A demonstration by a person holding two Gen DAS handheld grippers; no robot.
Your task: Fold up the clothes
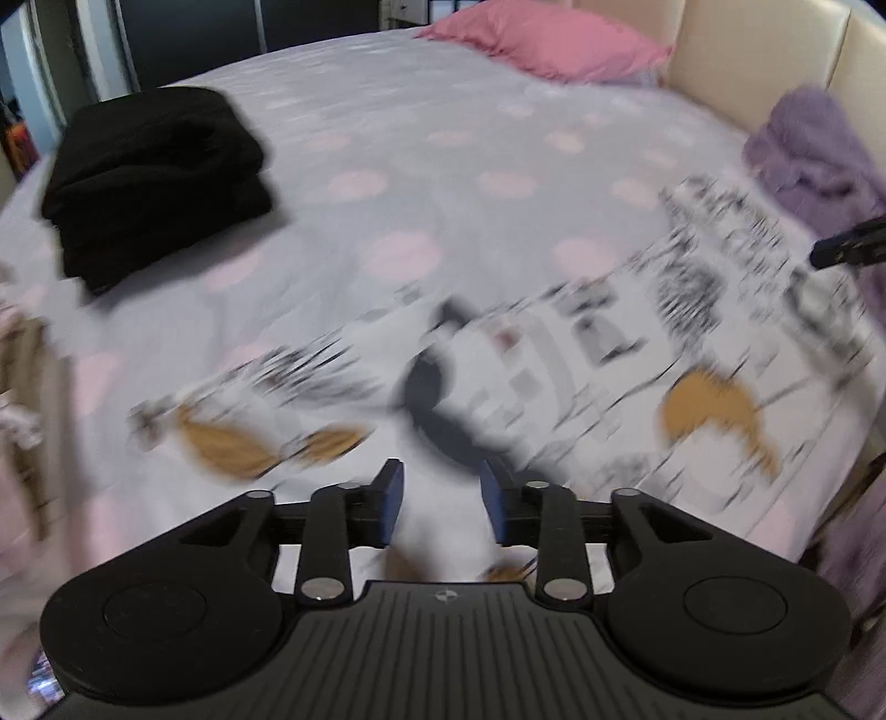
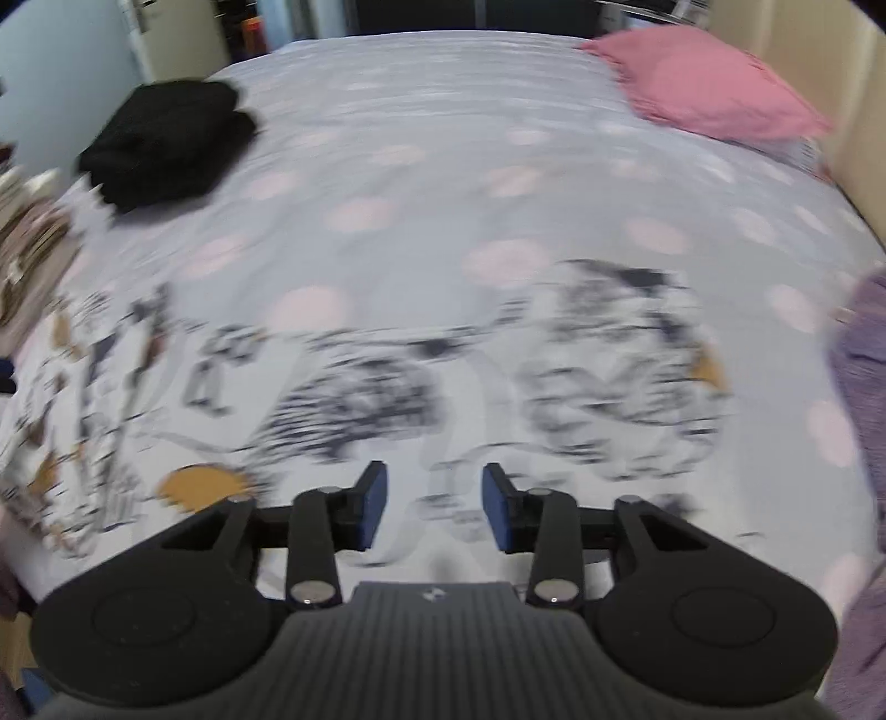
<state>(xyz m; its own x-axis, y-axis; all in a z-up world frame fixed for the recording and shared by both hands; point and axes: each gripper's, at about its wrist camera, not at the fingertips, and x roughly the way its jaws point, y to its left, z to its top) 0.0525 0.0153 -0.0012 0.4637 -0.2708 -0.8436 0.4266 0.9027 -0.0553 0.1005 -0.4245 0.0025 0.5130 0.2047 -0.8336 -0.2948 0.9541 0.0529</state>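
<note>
A white garment printed with black and orange patterns lies spread across the near part of the bed, blurred in both views. My left gripper hovers over its near edge, open, with the pads apart and only fabric showing below the gap. My right gripper hangs above another stretch of the same garment, also open with nothing pressed between its blue pads. A dark tip, which looks like the right gripper, pokes in at the right edge of the left wrist view.
A folded black pile sits at the far left on the dotted bedspread. A pink pillow lies by the cream headboard. Purple clothing is heaped at right, beige clothes at left.
</note>
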